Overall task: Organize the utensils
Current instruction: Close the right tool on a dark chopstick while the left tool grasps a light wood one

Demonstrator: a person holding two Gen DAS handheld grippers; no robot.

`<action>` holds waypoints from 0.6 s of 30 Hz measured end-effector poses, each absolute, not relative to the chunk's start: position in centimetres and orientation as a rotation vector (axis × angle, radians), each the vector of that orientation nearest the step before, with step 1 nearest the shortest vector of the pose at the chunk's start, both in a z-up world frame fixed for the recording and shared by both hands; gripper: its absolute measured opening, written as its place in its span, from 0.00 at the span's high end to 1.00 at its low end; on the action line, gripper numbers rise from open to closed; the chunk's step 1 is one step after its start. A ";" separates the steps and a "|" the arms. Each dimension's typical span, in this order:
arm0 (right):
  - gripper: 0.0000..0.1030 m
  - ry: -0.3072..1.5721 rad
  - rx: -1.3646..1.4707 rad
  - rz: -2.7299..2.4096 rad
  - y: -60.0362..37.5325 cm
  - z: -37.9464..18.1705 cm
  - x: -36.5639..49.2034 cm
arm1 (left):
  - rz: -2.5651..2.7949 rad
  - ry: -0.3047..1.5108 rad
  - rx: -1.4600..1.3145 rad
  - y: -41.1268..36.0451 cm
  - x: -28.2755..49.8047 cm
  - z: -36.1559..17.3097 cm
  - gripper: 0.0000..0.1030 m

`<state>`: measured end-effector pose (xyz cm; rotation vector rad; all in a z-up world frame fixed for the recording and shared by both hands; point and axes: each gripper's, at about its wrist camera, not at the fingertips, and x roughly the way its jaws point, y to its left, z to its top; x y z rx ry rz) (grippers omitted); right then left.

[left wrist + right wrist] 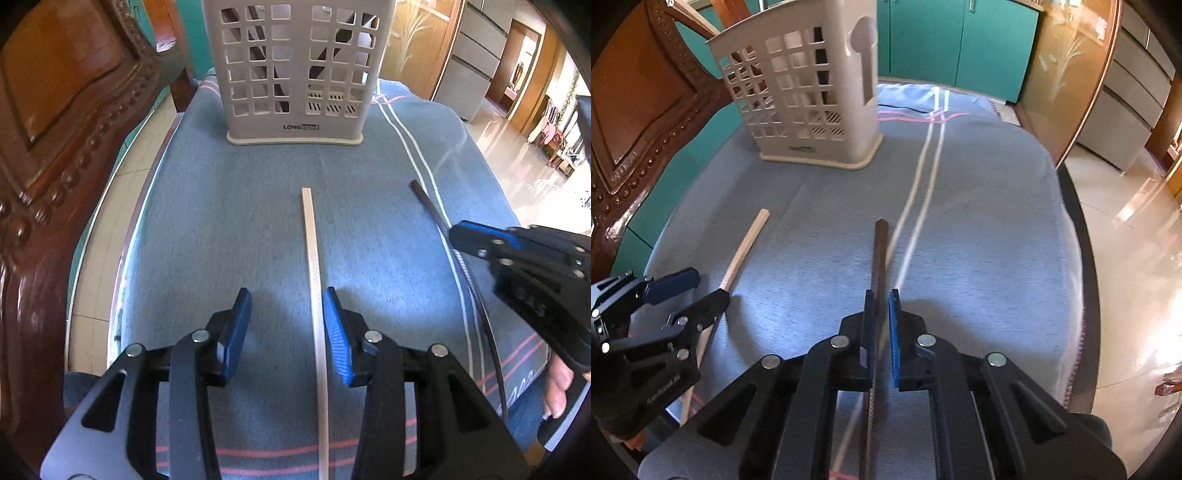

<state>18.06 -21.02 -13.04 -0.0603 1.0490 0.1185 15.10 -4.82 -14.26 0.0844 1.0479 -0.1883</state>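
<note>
A pale chopstick (313,254) lies lengthwise on the blue cloth, between the pads of my open left gripper (287,295), close to the right pad; it also shows in the right wrist view (744,251). A dark brown chopstick (880,254) lies to the right of it and runs between the pads of my right gripper (881,295), which stand narrowly apart around it; whether they grip it I cannot tell. It also shows in the left wrist view (428,201). A beige perforated utensil holder (295,70) stands upright at the far end, with dark utensils inside.
The blue striped cloth (221,221) covers the table. A carved wooden chair back (66,122) stands at the left. Teal cabinets (960,40) are behind, a shiny tiled floor (1126,240) to the right.
</note>
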 end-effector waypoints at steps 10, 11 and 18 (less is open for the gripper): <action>0.82 1.063 -0.080 0.119 -21.0 -13.9 17.7 | -0.183 1.045 0.120 -5.3 16.2 -14.6 0.52; 0.82 1.056 -0.085 0.119 -20.9 -13.9 17.7 | -0.186 1.045 0.121 -5.3 16.2 -14.6 0.52; 0.75 1.054 -0.092 0.123 -20.6 -14.0 18.0 | -0.172 1.046 0.113 -5.1 16.5 -14.9 0.44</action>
